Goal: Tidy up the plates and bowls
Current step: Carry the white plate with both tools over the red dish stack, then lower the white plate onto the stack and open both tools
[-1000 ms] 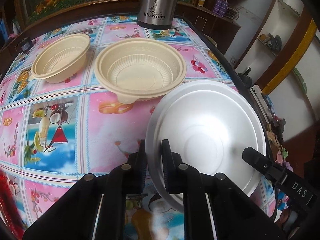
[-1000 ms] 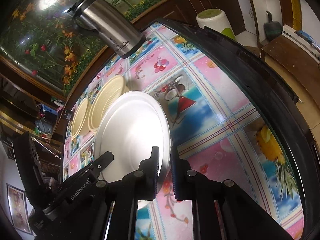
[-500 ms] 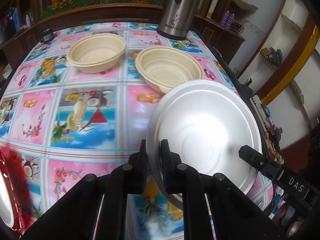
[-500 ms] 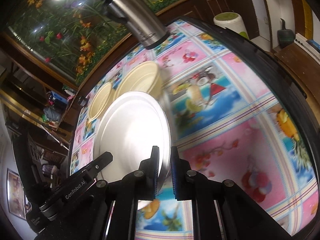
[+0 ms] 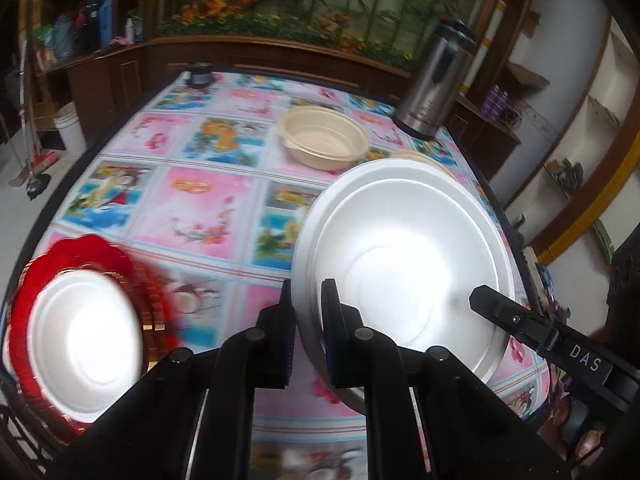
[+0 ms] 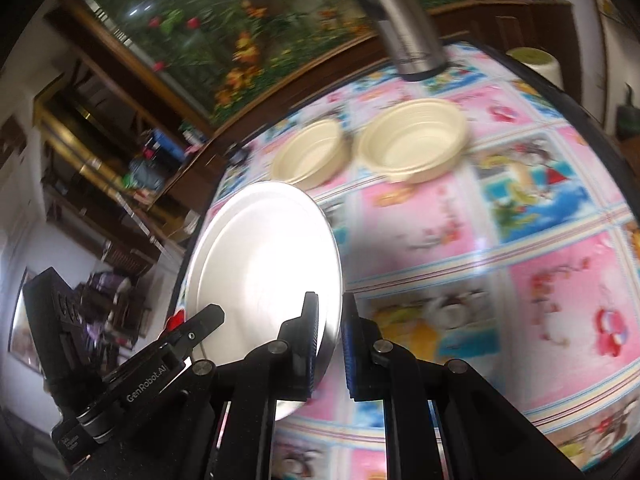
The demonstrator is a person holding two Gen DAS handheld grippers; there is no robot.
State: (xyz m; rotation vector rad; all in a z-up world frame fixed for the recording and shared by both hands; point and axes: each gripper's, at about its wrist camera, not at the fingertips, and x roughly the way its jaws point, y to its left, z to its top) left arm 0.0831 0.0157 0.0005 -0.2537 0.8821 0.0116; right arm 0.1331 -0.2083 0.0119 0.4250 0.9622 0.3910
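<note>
A white foam plate [image 5: 404,264] hangs above the table, held at opposite rims. My left gripper [image 5: 307,300] is shut on its left rim; my right gripper [image 6: 329,316] is shut on its right rim, where the same white plate [image 6: 260,264] shows. The right gripper's finger [image 5: 516,320] reaches in over the plate from the right. At lower left another white plate [image 5: 86,340] lies on a red tray [image 5: 100,252]. Two cream bowls sit farther back: one [image 5: 326,136] [image 6: 310,152] in plain sight, the other [image 6: 414,140] mostly hidden behind the held plate in the left wrist view.
A steel thermos [image 5: 434,88] [image 6: 404,36] stands at the table's far edge. A small dark jar [image 5: 200,74] sits at the far left corner. The flowery tablecloth [image 5: 192,208] covers the table. A white bucket [image 5: 70,128] stands on the floor to the left.
Both grippers carried the white plate left and upward, away from the cream bowls. The red tray with its white plate came into the left wrist view.
</note>
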